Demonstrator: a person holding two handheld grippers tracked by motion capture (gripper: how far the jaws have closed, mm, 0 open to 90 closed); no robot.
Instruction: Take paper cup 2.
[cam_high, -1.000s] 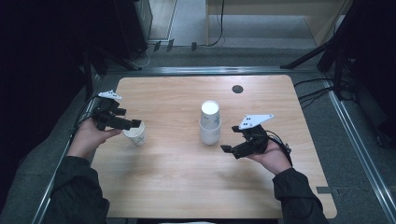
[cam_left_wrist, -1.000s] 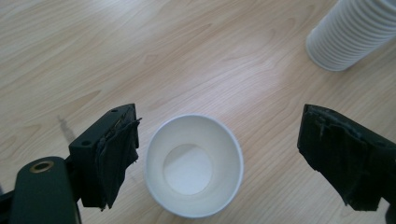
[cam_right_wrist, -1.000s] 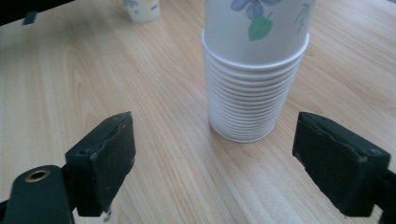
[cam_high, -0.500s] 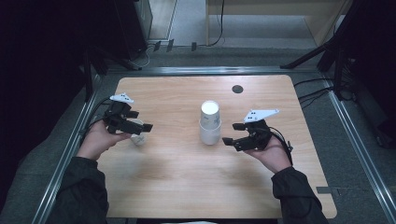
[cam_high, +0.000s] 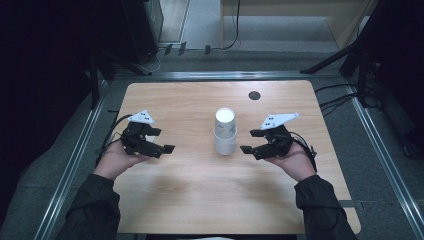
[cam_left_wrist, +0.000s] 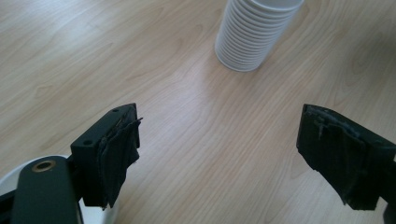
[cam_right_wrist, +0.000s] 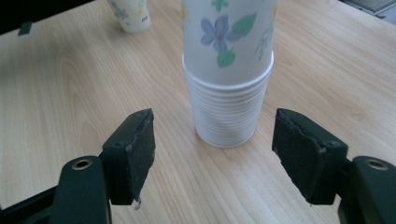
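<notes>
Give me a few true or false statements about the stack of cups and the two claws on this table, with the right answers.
1. The stack of paper cups stands upright on the wooden table. True.
2. The right claw is clamped on the stack. False: its jaws, which have just been closing, stand apart from it.
3. The left claw is open and empty. True.
4. The stack lies tipped over. False: upright.

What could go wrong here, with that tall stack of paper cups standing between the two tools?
The stack of cups is tall on a narrow base, so a sideways nudge from the right tool, whose jaws have just been closing with nothing between them, might topple it. The open left tool sits right beside a single cup and could knock it over.
</notes>
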